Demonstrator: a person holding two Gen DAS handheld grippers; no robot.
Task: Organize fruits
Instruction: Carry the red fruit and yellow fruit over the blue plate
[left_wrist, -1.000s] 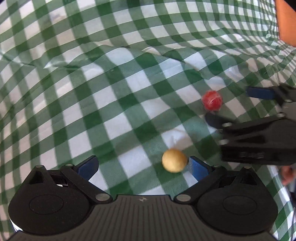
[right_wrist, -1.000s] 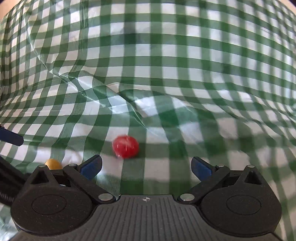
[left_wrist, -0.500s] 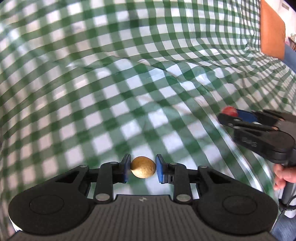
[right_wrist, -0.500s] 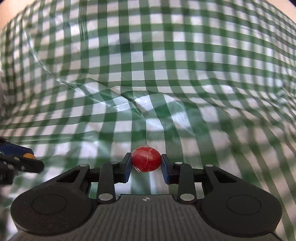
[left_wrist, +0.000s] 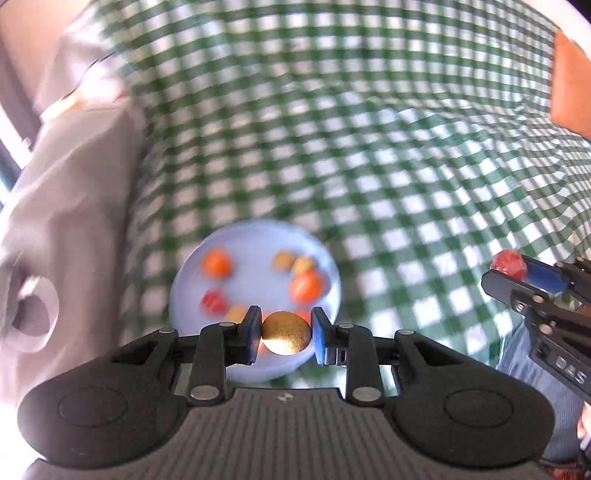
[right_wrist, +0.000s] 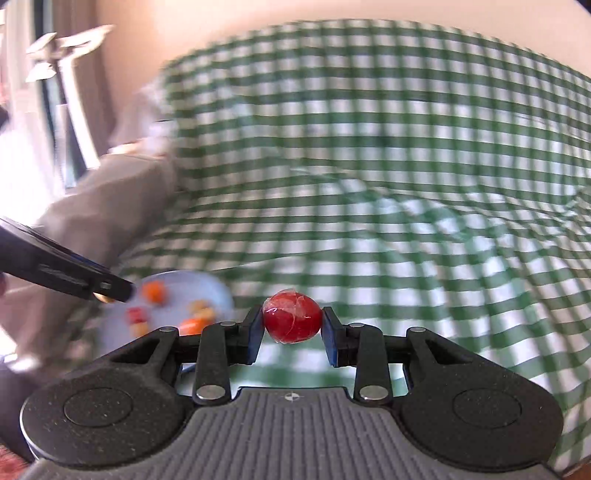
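Note:
My left gripper (left_wrist: 285, 334) is shut on a small yellow-brown round fruit (left_wrist: 285, 332) and holds it above the near edge of a pale blue plate (left_wrist: 255, 240). The plate carries several small orange, red and yellow fruits, among them an orange one (left_wrist: 217, 263). My right gripper (right_wrist: 292, 326) is shut on a red round fruit (right_wrist: 291, 320) wrapped in clear film, held above the checked cloth. It also shows at the right in the left wrist view (left_wrist: 508, 264). The plate (right_wrist: 210, 286) lies to the left in the right wrist view.
A green and white checked tablecloth (left_wrist: 369, 147) with folds covers the table. A grey cloth-covered object (left_wrist: 66, 206) stands left of the plate. An orange object (left_wrist: 570, 85) sits at the far right edge. The left gripper's finger (right_wrist: 66, 273) crosses the right wrist view.
Both grippers have closed on their fruits and lifted them off the cloth. Both have swung left, so the blue plate with fruits has come into view.

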